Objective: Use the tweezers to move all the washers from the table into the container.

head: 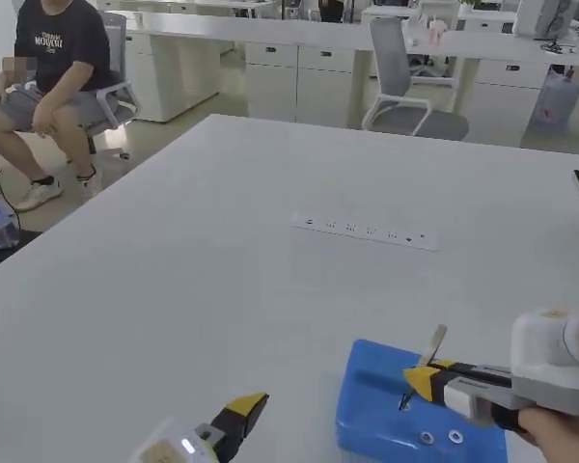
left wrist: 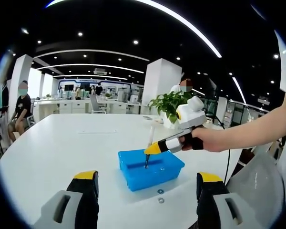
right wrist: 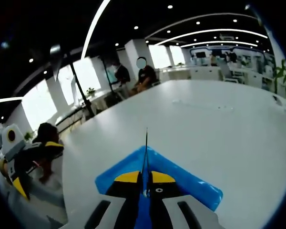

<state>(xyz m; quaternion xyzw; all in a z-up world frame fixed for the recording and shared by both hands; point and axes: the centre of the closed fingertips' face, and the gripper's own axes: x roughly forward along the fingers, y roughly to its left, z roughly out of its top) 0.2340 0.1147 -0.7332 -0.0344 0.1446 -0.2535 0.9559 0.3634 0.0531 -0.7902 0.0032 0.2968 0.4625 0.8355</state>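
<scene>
A blue container stands near the table's front edge, with two washers lying inside it. My right gripper is over the container, shut on metal tweezers whose tips point down into it. In the right gripper view the tweezers run forward from the shut jaws of the right gripper over the container. My left gripper is open and holds nothing, a little way from the container. Two washers lie on the table in front of it.
A white power strip lies flat mid-table. A potted plant stands beyond the container. A person sits on a chair off the table's far left corner. An office chair stands behind the table.
</scene>
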